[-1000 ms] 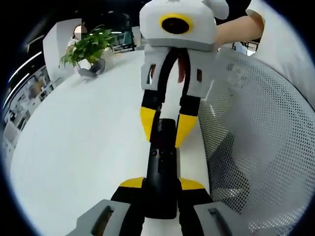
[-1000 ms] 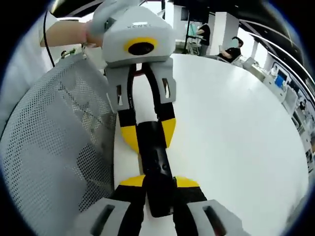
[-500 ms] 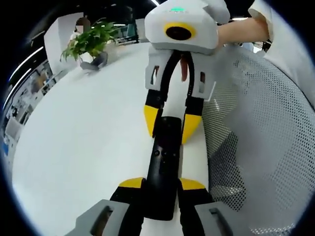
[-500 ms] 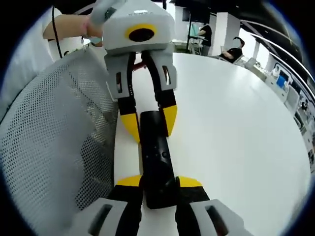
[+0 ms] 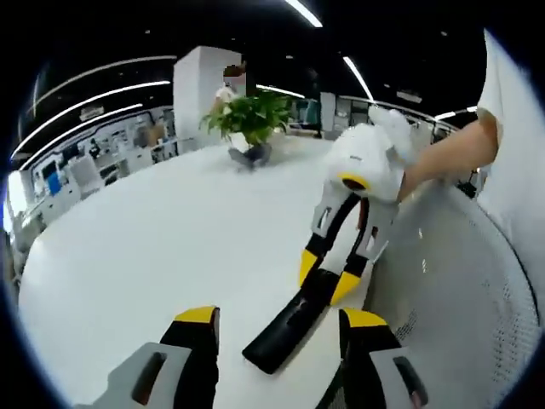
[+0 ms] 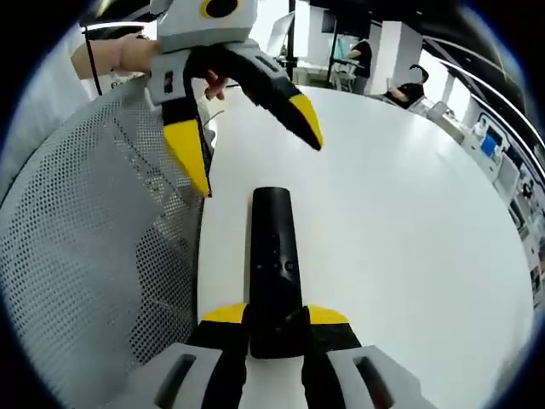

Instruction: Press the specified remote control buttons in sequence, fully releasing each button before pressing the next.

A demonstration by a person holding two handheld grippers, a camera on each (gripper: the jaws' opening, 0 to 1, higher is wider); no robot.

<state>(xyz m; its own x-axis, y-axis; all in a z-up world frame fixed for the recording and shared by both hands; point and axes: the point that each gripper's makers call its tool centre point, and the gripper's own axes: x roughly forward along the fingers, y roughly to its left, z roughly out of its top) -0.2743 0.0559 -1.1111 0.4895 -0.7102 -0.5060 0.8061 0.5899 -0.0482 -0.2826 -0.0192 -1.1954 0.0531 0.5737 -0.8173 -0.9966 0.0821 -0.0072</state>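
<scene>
The black remote control [image 6: 274, 264] lies lengthwise along the white table's [image 6: 409, 221] near edge, just beside a white mesh chair back [image 6: 94, 256]; the right gripper [image 6: 274, 328] is clamped on its near end, steadying it; the left gripper [image 6: 247, 141] hangs above the far end, jaws wide apart and holding nothing. For a clean press, I would close those jaws first and bring one tip straight down on the named button while the right hand pins the remote flat.
</scene>
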